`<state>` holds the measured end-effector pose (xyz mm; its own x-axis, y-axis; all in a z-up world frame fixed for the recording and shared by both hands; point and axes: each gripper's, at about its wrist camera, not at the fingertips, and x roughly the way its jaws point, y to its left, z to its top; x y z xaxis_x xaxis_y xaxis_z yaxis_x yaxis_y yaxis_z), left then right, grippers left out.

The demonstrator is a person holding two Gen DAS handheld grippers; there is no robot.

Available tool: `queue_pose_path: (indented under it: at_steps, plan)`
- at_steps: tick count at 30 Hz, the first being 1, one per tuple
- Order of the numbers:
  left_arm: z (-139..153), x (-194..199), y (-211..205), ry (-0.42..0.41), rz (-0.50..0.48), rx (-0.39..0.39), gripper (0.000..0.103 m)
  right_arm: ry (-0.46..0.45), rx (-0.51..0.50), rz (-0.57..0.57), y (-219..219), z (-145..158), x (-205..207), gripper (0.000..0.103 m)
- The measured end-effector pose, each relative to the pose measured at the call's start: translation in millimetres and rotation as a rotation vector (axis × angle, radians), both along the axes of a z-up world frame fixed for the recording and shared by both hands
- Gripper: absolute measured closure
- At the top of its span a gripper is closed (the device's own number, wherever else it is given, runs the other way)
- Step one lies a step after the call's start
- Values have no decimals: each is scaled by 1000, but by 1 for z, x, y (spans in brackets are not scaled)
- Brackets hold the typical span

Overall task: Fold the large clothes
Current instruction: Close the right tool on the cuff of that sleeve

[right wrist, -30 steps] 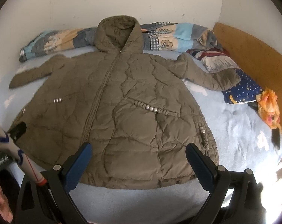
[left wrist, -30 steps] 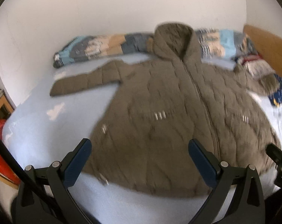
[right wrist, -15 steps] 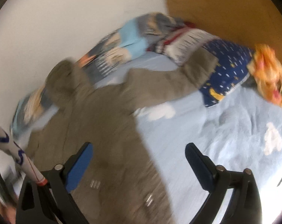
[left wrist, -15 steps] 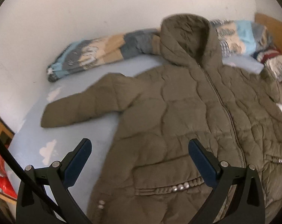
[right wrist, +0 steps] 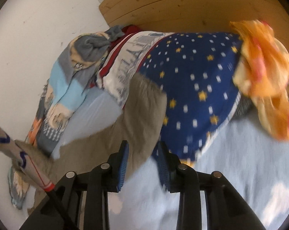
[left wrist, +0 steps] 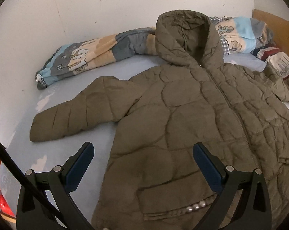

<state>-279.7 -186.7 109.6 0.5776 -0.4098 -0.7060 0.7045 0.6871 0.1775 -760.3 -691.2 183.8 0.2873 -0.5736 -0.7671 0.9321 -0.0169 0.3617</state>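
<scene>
Two handheld grippers, same build. Left gripper (left wrist: 143, 159): black angular frame, dark blue flat pads (left wrist: 79, 165), round silver screws on the linkage, thin black cable across the left side. Right gripper (right wrist: 142, 160): black frame, blue ribbed pads (right wrist: 123, 165), silver screws.

Left wrist view: bare bed sheet (left wrist: 71, 145) at lower left gives free passage around the jacket sleeve (left wrist: 73, 118). A rolled patterned blanket (left wrist: 91, 57) blocks the upper left along the wall (left wrist: 87, 9). Right wrist view: open sheet at lower right; a star-patterned pillow (right wrist: 198, 80) and orange cloth (right wrist: 265, 72) obstruct the upper right.
</scene>
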Motion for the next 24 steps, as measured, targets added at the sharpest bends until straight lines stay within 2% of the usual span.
queue_pose_path:
  at_steps: [4, 7, 11, 13, 14, 15, 20, 24]
  plan:
    - [-3, 5, 8, -3, -4, -8, 0, 12, 19, -40, -40, -16, -6, 68]
    - [-5, 7, 6, 17, -9, -14, 0, -28, 17, -65, -63, -28, -13, 68]
    - [-9, -3, -3, -12, -52, 10, 0, -39, 72, -28, -84, -45, -4, 64]
    - [-10, -10, -6, -32, -70, 18, 0, 12, 105, -3, -88, -52, 5, 72]
    - [-9, -13, -7, -41, -79, 22, 0, 26, 90, -12, -86, -50, 6, 81]
    - [-9, -17, -8, -47, -89, 24, 0, 12, 74, -14, -83, -47, 6, 85]
    - [-3, -18, -6, -19, -92, -2, 0, 25, -11, -76, -59, -15, -1, 88]
    - [4, -17, -3, -6, -81, -28, 0, 9, -73, -87, -41, 31, -3, 88]
